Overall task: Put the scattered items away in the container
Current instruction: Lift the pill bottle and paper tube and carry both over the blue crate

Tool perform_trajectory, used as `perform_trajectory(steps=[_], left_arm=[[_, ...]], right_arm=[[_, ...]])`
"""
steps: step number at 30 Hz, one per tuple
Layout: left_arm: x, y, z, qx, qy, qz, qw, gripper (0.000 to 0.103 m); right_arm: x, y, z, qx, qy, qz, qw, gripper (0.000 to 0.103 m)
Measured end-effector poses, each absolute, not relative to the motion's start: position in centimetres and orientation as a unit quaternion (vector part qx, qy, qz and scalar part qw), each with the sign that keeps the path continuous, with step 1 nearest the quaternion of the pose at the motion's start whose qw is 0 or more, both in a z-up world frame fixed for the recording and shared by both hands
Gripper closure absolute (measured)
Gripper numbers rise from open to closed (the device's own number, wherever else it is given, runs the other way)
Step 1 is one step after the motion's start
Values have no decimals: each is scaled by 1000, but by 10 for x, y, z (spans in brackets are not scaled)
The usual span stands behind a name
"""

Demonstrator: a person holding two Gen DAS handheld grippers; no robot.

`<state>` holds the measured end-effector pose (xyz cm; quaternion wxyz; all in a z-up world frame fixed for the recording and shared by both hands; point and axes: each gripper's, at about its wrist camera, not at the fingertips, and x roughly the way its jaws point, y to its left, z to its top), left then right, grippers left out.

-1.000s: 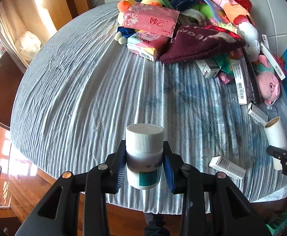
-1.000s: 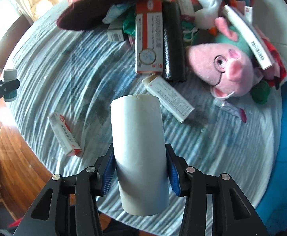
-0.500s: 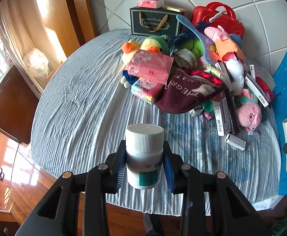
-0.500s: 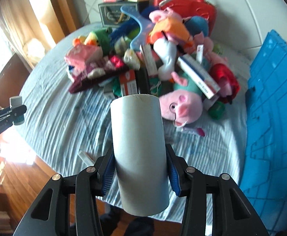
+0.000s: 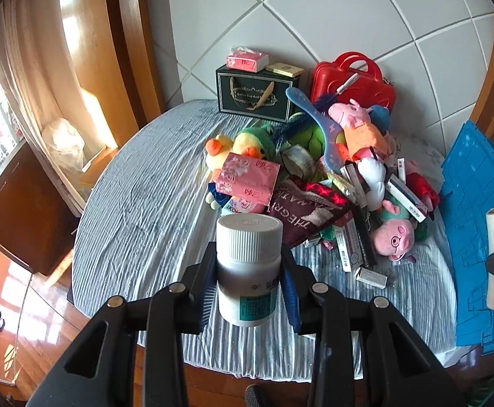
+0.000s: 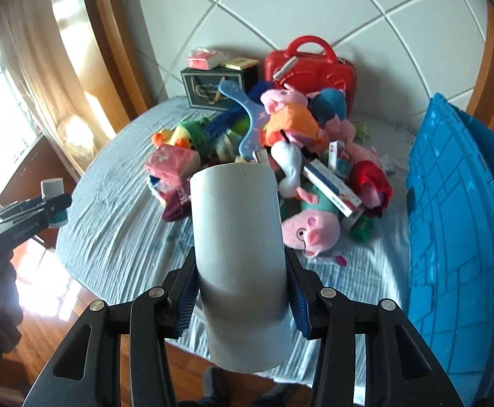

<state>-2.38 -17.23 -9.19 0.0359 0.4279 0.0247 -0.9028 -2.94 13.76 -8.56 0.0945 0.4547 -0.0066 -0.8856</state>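
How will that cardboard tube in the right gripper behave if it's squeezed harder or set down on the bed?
The cardboard tube looks hollow and thin-walled, so it is probably light and may crush under a harder squeeze from the right gripper. Being round, it would likely roll if laid sideways on the wrinkled bedsheet.

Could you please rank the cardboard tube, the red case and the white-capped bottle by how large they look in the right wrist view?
1. cardboard tube, though nearness inflates it
2. red case
3. white-capped bottle
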Motion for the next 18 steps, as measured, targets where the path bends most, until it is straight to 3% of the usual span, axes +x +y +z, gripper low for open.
perform_trajectory(steps=[18], left_arm=[[-3,-148,-9,357,18,-933,48,69]], right_arm=[[7,161,-45,418,-39,-901,105,57]])
